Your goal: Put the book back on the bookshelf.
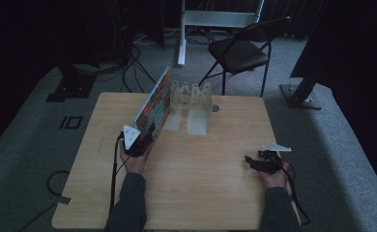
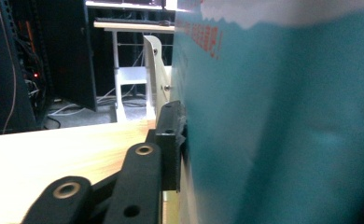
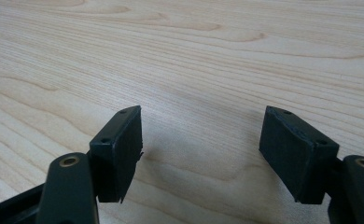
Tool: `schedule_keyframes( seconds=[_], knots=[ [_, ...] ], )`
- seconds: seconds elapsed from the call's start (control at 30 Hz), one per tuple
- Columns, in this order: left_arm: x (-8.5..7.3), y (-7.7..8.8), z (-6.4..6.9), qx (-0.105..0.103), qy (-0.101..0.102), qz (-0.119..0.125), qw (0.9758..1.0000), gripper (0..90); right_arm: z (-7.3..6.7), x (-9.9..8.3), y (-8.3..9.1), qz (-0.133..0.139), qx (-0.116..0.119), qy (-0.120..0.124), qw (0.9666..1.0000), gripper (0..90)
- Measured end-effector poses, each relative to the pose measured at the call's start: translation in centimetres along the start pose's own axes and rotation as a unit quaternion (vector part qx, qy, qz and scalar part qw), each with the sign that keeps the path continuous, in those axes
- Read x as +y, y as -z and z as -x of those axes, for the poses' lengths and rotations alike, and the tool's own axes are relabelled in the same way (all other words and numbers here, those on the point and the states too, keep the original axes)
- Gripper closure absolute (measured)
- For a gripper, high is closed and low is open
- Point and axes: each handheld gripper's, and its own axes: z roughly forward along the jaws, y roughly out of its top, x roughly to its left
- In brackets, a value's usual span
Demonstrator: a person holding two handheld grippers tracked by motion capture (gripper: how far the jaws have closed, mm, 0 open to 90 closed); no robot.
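Book [image 1: 153, 103] beside white rack [image 1: 192, 95]

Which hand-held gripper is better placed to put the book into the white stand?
Left, probably. The left hand-held gripper is already shut on the book, which stands next to the stand. The right hand-held gripper is open, over bare table, farther away.

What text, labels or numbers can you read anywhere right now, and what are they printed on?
Nothing can be read.
Book clamped in the left gripper: a few rows of red characters near the top of its teal cover, too blurred to read.
Its colourful other cover, high view: print too small to make out.
Right gripper, white rack, table: no markings seen.
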Motion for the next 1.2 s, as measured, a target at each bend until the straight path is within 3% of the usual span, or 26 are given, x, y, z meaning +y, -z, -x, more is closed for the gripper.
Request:
schedule_keyframes(
  seconds=[0.1,0.4,0.53,0.7,0.9,1.03,1.2],
  knots=[
    [0.1,0.0,0.0,0.001,-0.004,-0.002,1.0000,78.1,0.0,0.0,0.0,0.000,0.000,0.000,1.0000,29.7],
    [0.4,-0.1,0.4,0.014,-0.018,-0.005,0.9997,79.8,0.0,0.0,0.0,0.000,0.000,0.000,1.0000,29.7],
    [0.8,-0.3,0.3,0.022,0.000,-0.002,0.9998,80.9,0.0,0.0,0.0,0.000,0.000,-0.001,1.0000,29.7],
    [1.4,-0.5,0.4,0.026,0.006,0.001,0.9996,81.3,0.0,0.0,0.0,0.001,0.001,-0.002,1.0000,29.7],
    [2.1,-1.0,1.1,0.033,-0.005,0.005,0.9994,81.4,0.1,0.0,0.0,0.001,0.001,-0.002,1.0000,29.7],
    [2.6,-1.6,1.4,0.051,-0.015,0.008,0.9985,81.4,0.1,0.0,0.0,0.001,0.002,-0.002,1.0000,29.7],
    [2.5,-2.0,1.1,0.054,-0.008,0.009,0.9985,81.4,0.1,0.0,0.0,0.001,0.004,-0.004,1.0000,29.6]
  ],
)
